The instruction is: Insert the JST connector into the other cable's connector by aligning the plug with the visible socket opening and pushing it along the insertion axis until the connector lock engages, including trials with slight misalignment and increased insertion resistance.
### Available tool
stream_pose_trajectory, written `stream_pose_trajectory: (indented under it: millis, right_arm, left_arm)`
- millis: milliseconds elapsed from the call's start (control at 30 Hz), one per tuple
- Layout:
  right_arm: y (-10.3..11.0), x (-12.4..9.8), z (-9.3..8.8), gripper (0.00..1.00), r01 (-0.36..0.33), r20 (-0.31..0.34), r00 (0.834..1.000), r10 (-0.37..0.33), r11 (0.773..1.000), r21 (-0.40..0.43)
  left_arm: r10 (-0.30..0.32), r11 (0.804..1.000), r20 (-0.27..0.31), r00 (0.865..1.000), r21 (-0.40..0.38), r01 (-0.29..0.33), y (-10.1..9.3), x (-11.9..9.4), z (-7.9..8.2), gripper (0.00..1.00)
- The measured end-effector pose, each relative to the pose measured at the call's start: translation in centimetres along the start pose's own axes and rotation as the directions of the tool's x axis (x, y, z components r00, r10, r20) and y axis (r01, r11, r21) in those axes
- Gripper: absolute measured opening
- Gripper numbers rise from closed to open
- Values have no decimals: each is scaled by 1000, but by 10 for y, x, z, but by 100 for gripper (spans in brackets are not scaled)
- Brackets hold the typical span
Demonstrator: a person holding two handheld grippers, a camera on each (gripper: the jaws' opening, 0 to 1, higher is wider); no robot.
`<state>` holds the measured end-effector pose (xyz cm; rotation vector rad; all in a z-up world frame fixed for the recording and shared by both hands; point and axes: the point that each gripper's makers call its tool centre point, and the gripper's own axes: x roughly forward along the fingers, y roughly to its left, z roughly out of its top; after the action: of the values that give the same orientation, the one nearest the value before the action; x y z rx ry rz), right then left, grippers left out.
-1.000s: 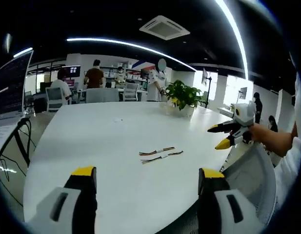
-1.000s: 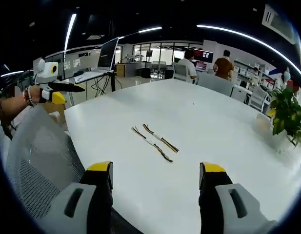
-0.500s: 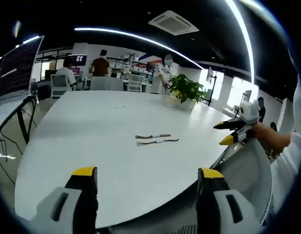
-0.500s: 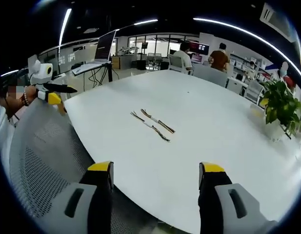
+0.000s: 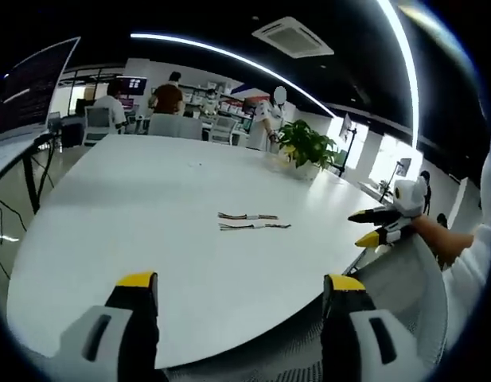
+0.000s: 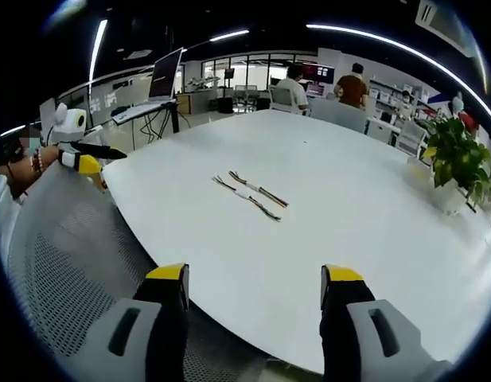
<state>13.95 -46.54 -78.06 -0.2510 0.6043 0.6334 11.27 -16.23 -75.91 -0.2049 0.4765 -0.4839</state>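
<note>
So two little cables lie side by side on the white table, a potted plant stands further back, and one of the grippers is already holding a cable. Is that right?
Not quite. Neither gripper holds a cable: both cables lie untouched on the white table, and the right gripper has open, empty jaws, as the right gripper view shows. The left gripper is open too. The potted plant does stand further back.

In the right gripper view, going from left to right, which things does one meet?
Left claw held in a hand → mesh chair back → two cables on the white table → potted plant.
</note>
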Motion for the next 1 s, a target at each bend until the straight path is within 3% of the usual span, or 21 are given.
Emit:
stream_pose_trajectory:
  millis: [167,267,400,633,733,1000]
  right_arm:
    - [-7,4,-6,62,31,-19,999,-30,1000,4]
    - [-3,6,-9,63,5,-37,999,-5,1000,6]
    - [1,8,-5,62,-36,13,999,34,993,109]
    - [-7,9,-7,63,1,5,1000,-2,992,128]
    - [-14,9,-5,63,14,24,1000,-19,986,168]
    - [-18,10,-3,62,25,39,999,-34,978,207]
  left_arm:
    - [-28,998,34,999,-47,29,0,4,2,85]
    - [-53,997,59,997,-54,56,-4,4,6,85]
    - [-65,995,79,995,-75,71,-6,5,8,86]
    - [-95,990,107,990,-90,105,-8,7,11,87]
    - [-73,996,118,990,-40,78,-8,6,13,86]
    - [-89,994,132,987,-55,97,-11,7,15,85]
